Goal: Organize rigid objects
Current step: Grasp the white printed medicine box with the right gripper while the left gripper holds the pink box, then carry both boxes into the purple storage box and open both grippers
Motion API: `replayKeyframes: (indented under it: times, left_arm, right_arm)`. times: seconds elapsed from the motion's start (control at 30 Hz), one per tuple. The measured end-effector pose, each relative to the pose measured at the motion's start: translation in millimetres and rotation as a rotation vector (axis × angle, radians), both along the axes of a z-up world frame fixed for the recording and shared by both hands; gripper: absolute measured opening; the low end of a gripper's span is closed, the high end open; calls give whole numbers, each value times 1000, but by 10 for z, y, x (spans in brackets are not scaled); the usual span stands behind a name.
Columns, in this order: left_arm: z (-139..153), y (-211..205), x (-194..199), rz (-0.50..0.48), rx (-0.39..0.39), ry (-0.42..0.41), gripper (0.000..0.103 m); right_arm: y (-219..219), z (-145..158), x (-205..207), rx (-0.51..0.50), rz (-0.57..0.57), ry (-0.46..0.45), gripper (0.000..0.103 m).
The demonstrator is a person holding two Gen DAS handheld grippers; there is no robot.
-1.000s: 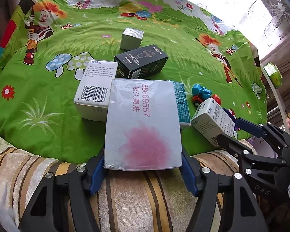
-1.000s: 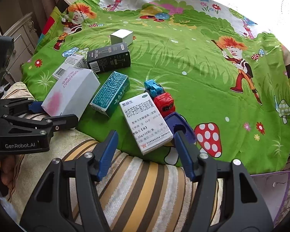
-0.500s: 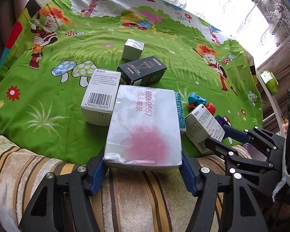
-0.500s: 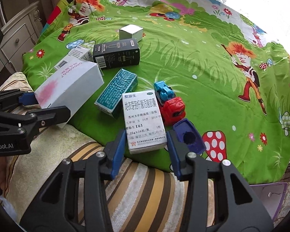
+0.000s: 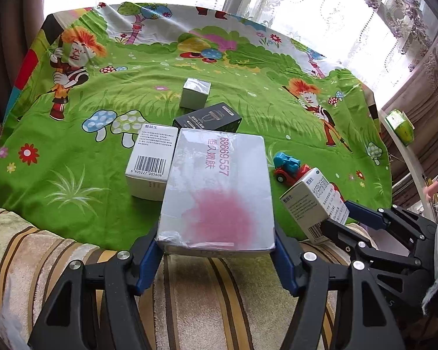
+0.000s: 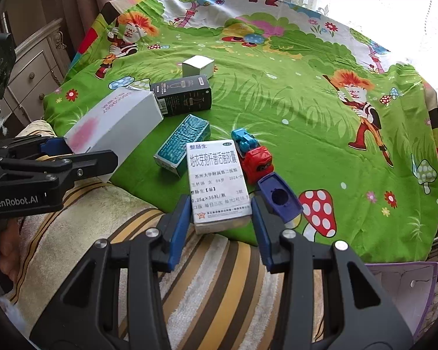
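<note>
Left gripper (image 5: 216,250) clamps one flat, glossy white carton (image 5: 219,192); right gripper (image 6: 220,227) clamps one matte medicine box (image 6: 217,183). Both hang over the green cartoon cloth (image 6: 292,110), beside four more cardboard boxes and a plastic toy car (image 6: 252,153).

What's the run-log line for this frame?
left gripper: shut on pink-stained box | right gripper: shut on white medicine box | teal box: on cloth

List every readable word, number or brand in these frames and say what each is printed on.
"68669557": large white box with a pink blotch, held in the left gripper.
"6 905227 005606": barcode on the white carton beside it.
"GenRobot.AI": body of the left gripper, right wrist view.
"0.25g×36": white medicine box in the right gripper.
Black box and teal box: print too small to read.
</note>
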State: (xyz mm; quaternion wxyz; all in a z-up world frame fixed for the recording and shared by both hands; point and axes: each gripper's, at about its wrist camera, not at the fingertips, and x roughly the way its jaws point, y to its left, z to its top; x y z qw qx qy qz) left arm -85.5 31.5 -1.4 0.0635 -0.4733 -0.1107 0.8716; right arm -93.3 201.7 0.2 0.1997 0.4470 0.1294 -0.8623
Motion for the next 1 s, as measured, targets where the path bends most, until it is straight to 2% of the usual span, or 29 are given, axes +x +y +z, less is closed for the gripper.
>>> replayKeyframes:
  times: [0.23, 0.53, 1.0]
  left_arm:
    - [98, 162, 73, -45, 6, 16, 67]
    - [178, 565, 193, -137, 25, 20, 67]
    - [259, 1353, 317, -319, 11, 36, 67]
  right_arm:
    - [186, 117, 123, -46, -57, 18, 46]
    - [591, 265, 387, -107, -146, 49, 46]
    - [1700, 344, 829, -153, -376, 67, 46]
